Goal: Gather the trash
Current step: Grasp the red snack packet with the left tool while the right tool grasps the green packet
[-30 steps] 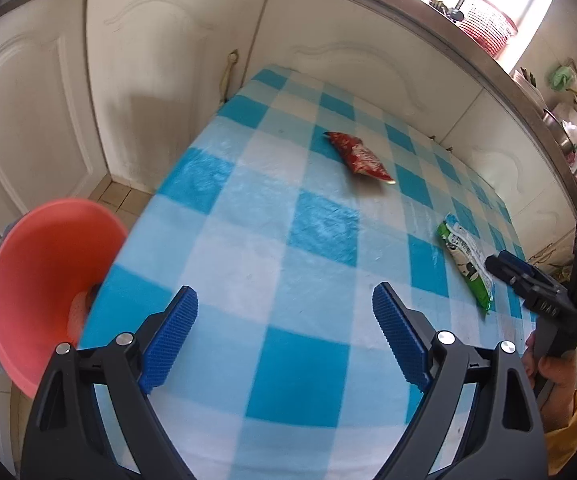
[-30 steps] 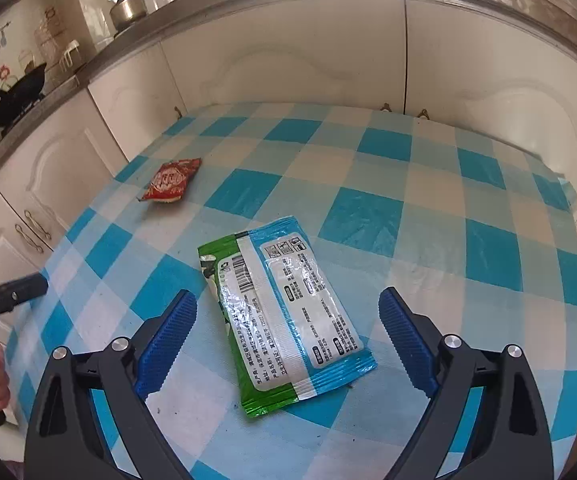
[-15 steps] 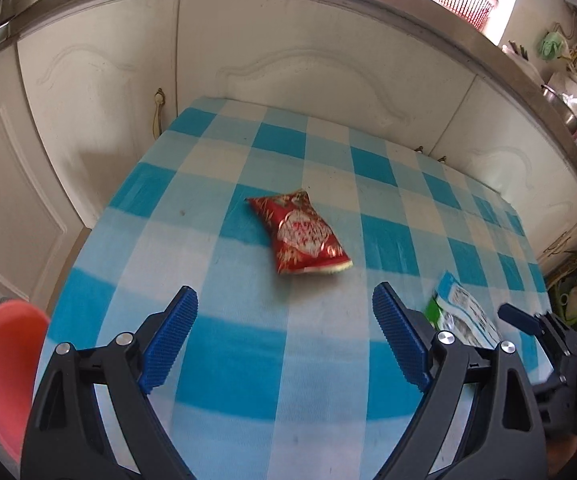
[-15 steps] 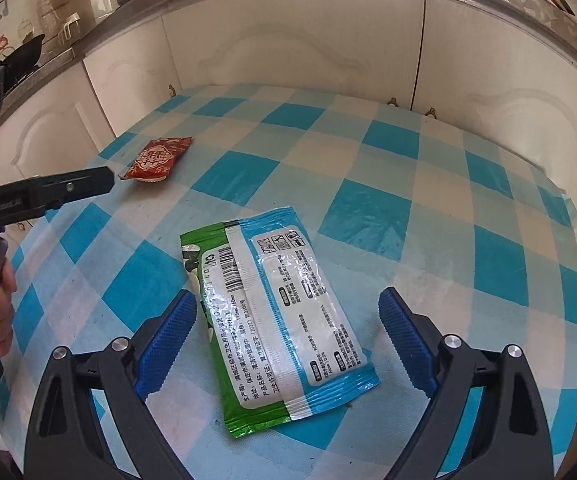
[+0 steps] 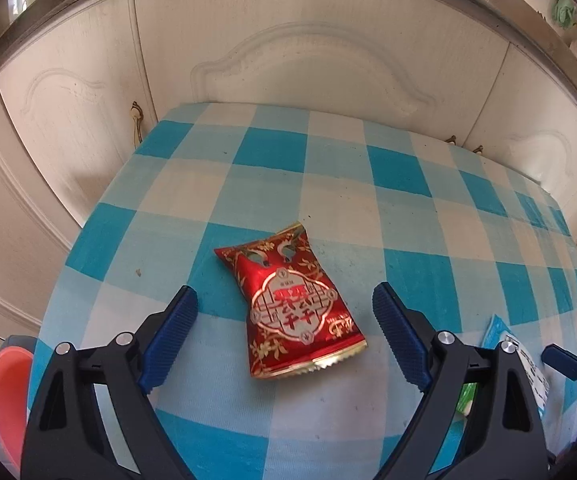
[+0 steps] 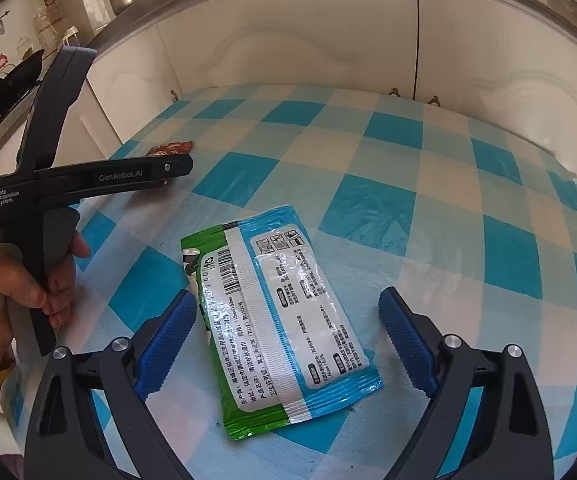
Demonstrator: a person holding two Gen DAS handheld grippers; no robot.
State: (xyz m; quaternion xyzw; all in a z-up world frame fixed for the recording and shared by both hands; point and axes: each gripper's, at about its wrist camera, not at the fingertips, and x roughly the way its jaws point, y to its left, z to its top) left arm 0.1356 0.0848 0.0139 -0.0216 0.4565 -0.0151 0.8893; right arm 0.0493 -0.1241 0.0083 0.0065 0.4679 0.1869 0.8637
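Here, both grippers gape wide: the left gripper (image 5: 284,328) straddles the red packet (image 5: 290,306), the right gripper (image 6: 288,332) straddles the green pack (image 6: 278,316) at six o'clock.

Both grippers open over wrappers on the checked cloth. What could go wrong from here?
1. The red snack wrapper and the green-and-blue packet lie flat; the left gripper or right gripper may slide over the film or pinch the tablecloth instead.
2. The two grippers work close together and could bump.
3. The pink bin sits low beside the table's left edge, so a released wrapper might miss it.
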